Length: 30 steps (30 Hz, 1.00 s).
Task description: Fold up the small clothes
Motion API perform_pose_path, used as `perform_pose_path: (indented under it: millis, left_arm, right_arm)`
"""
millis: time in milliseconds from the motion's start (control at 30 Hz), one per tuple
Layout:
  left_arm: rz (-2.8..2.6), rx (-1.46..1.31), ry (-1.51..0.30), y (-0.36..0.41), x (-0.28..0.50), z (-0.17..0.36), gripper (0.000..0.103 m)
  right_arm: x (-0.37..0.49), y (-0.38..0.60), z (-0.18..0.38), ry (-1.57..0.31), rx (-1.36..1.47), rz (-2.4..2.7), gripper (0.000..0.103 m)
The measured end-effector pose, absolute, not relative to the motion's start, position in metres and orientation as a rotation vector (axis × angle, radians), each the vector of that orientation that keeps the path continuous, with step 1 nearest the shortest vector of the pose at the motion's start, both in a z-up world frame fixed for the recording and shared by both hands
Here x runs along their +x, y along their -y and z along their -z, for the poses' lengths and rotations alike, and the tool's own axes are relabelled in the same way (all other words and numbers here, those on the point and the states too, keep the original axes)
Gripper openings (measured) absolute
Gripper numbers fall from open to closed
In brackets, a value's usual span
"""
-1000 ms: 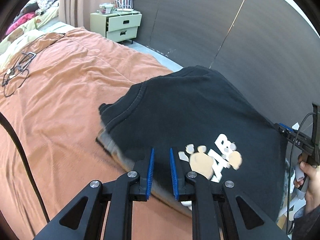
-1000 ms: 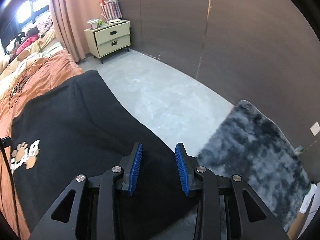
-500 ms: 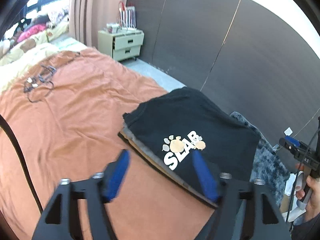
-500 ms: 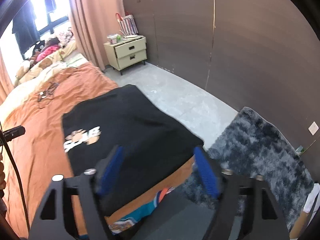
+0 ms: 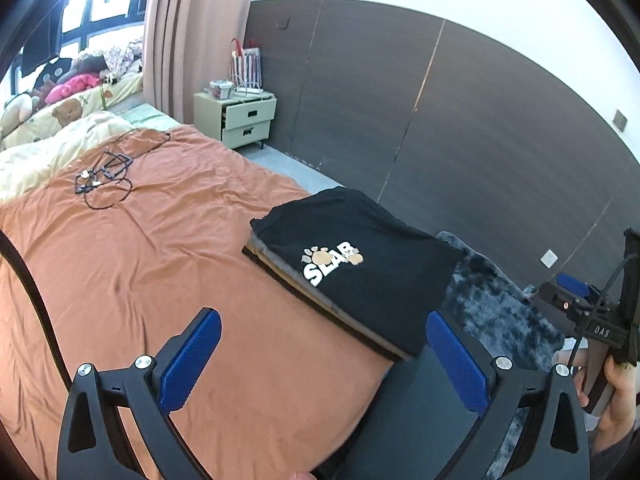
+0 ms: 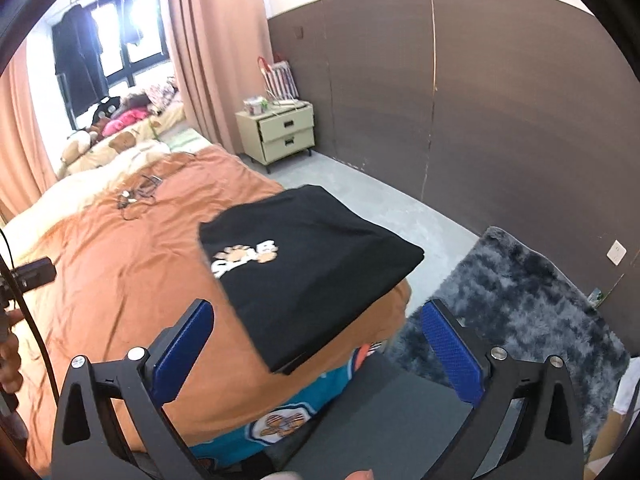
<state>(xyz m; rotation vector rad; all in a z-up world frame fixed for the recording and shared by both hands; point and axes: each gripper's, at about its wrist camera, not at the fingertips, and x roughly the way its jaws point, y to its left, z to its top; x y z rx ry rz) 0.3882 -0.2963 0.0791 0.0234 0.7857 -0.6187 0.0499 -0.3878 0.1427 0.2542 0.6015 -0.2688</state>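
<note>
Your folded black cotton T-shirt with the white "SLAB" paw print (image 5: 352, 276) lies at centre frame, topping a low stack of folded clothes (image 5: 276, 270) at the corner of the bed with the rust-orange cover (image 5: 168, 248), its long axis running from upper left to lower right. It sits ahead of both claws, between them, and neither is plainly nearer. It looks flat, square-edged and neatly folded. Your left claw (image 5: 320, 364) and right claw (image 6: 318, 356) are both opening wide and hold nothing. A grey shaggy rug (image 6: 516, 300) lies on the floor at right.
</note>
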Motion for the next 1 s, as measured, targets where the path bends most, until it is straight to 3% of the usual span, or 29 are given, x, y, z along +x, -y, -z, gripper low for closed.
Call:
perform_pose_path:
  millis: [467, 1000]
  left_arm:
    - [0.596, -0.007, -0.700, 0.224, 0.285, -0.110, 0.103]
    - [0.436, -0.035, -0.601, 0.148, 0.185, -0.092, 0.103]
  right_arm:
    - [-0.042, 0.338, -0.149, -0.557, 0.240, 0.231, 0.103]
    - [-0.121, 0.296, -0.131, -0.448, 0.186, 0.133, 0.103]
